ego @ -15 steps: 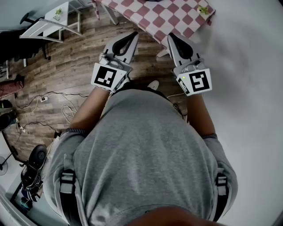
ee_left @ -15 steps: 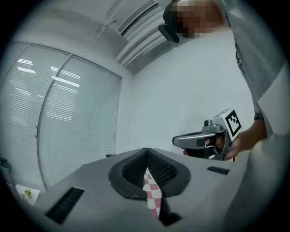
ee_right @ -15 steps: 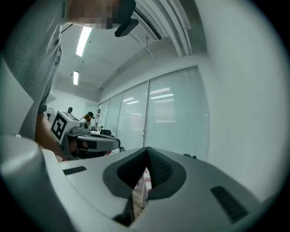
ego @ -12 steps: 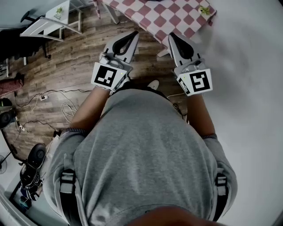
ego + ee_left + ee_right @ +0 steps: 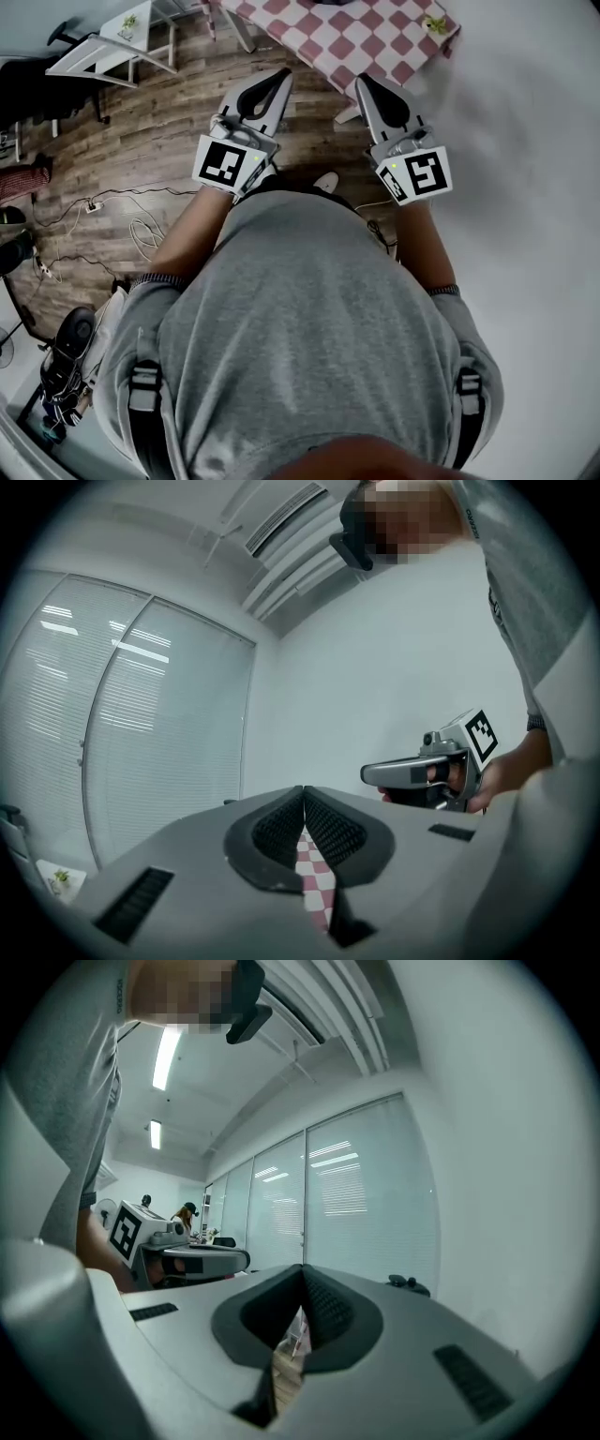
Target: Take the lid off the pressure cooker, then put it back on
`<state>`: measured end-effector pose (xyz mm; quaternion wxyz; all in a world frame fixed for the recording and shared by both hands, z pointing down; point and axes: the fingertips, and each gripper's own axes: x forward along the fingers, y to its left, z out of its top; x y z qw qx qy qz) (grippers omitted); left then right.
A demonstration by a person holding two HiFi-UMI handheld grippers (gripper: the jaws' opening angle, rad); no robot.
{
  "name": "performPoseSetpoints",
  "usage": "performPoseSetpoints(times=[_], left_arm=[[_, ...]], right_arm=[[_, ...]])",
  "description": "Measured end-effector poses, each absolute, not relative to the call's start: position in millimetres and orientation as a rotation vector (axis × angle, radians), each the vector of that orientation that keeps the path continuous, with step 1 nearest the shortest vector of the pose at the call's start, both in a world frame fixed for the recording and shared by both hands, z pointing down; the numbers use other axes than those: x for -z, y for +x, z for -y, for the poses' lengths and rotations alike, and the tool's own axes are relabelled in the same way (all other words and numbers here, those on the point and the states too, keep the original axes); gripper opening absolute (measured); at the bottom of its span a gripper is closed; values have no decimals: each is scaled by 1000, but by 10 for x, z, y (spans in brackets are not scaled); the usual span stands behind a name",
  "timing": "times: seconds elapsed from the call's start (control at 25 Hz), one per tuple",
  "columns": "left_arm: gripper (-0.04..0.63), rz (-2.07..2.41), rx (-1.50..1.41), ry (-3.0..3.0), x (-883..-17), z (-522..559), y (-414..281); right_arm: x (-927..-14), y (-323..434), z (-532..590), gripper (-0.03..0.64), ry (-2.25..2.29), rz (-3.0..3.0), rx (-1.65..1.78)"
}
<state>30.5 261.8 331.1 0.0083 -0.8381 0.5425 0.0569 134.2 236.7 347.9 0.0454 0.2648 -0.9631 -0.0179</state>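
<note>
No pressure cooker or lid shows clearly in any view. In the head view a table with a red-and-white checked cloth (image 5: 347, 37) lies ahead at the top edge. Both grippers are held in front of the person's chest and point toward it. My left gripper (image 5: 286, 73) is shut with nothing between its jaws, and its tips (image 5: 303, 789) meet in the left gripper view. My right gripper (image 5: 361, 80) is shut and empty as well, with its tips (image 5: 302, 1267) together. Each gripper view shows the other gripper alongside: the right gripper (image 5: 422, 772) and the left gripper (image 5: 187, 1255).
A white side table (image 5: 103, 47) with a small plant stands at the top left on the wooden floor (image 5: 141, 141). Cables (image 5: 103, 206) trail over the floor at the left. A small plant (image 5: 433, 21) sits on the checked cloth. A white wall (image 5: 534, 187) fills the right.
</note>
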Motion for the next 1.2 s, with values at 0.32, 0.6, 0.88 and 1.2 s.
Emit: performPoseSetpoints(times=[0.32,0.6,0.88,1.2], left_arm=[[20,-1734,-151,-2609,-3341,-2627,276],[222,-1698,-155,-2683,-3388,-2594,263],[364,-1662,-145,-2683,-3385,-2575,274],[366,-1660,-139,-2669,-3339,-2583,437]], right_arm=[[-3453,1321,-2414,9,752,2957,62],[-3512,1242,-2351,272,748,2920,41],[-3509,1286,-2309,461,764,2918,43],[-3495,1412,-2296,491,744,2931,58]])
